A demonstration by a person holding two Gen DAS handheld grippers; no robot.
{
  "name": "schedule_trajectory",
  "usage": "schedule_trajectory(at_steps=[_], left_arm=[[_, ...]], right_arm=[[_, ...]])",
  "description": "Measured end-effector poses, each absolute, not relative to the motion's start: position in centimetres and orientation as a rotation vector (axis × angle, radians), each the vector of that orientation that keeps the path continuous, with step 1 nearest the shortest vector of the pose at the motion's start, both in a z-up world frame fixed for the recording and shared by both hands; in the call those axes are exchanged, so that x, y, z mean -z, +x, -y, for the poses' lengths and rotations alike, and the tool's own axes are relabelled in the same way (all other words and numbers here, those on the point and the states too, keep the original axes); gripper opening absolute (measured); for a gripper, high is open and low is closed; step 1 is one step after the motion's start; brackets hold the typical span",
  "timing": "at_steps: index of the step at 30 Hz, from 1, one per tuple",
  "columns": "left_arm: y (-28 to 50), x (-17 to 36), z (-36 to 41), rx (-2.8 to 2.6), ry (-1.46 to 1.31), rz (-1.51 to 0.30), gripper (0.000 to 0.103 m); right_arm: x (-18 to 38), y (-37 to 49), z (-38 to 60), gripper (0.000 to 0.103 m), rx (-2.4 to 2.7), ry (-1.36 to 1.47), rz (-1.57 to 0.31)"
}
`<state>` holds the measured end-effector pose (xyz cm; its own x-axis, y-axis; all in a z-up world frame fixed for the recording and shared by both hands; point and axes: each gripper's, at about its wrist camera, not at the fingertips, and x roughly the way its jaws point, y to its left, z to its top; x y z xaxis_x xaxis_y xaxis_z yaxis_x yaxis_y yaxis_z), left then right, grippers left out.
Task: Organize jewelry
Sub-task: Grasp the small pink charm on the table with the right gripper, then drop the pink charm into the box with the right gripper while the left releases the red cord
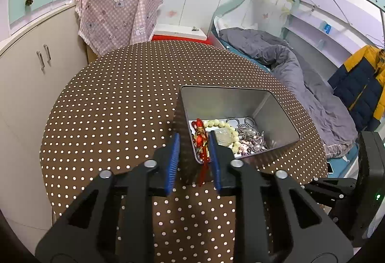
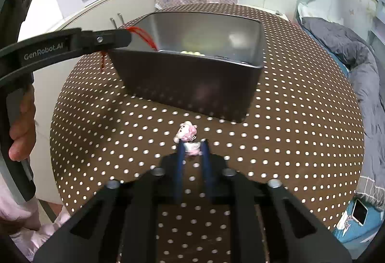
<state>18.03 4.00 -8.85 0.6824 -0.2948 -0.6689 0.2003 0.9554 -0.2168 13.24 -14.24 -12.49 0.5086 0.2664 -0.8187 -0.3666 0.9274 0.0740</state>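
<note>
1. At a round desk (image 2: 96,118) under a brown polka-dot cloth, a person works two handheld grippers to sort jewelry into an open metal tin (image 1: 240,104).

2. The left gripper (image 1: 193,142) straddles the tin's near corner wall: one blue pad sits outside the tin, the other inside, and the jaws stand narrowly apart around the wall and a red tasselled ornament (image 1: 201,137) that drapes over the rim, its red cords trailing outside. Whether the pads truly press the wall cannot be told from here.

3. The right gripper (image 2: 192,148) is down at the desk, just in front of the tin, with its jaws pinching a small pink-and-white figurine charm (image 2: 187,137), whose head pokes out beyond the tips.

4. The step in hand looks like picking up the last loose piece while the other hand steadies the tin. The next move, by this reading, calls for lifting the charm clear of the cloth, carrying it over the tin's near wall and letting go inside.

5. Already in the tin: a cream bead bracelet (image 1: 226,128), a clear crystal-like piece (image 1: 222,136) inside its loop, a tangle of silvery chain (image 1: 250,133), and small pink beads (image 1: 243,147) near the front.
</note>
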Motion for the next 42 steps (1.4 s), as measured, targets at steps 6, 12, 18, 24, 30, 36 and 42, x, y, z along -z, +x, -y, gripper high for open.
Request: schedule_trajectory(at_steps=[6,12,18,24,30,36,42], left_arm=[[18.6,9.0,-3.7,0.258,-0.11,-0.791,0.013],[18.7,9.0,-3.7,0.259,-0.112,-0.792,0.013],[18.6,9.0,-3.7,0.258,-0.112,-0.791,0.013],[18.6,9.0,-3.7,0.259,-0.113,-0.793,0.013],[18.7,9.0,-3.8,0.259,-0.114,-0.792,0.013],[18.8,9.0,-3.7,0.255,-0.111,-0.793,0.013],[18.9,9.1,-3.7,0.252,-0.109,-0.791,0.013]], right_arm=[[12.1,13.2,15.2,0.01,-0.366,-0.089,-0.956],[9.8,13.2,15.9,0.01,-0.361,-0.086,-0.89],[7.0,13.7,16.3,0.01,-0.366,-0.091,-0.817],[4.9,15.0,16.0,0.01,-0.361,-0.093,-0.754],[4.5,17.4,14.8,0.01,-0.367,-0.083,-0.744],[4.9,18.2,14.2,0.011,-0.389,-0.056,-0.762],[4.7,18.2,14.8,0.054,-0.368,-0.022,-0.761]])
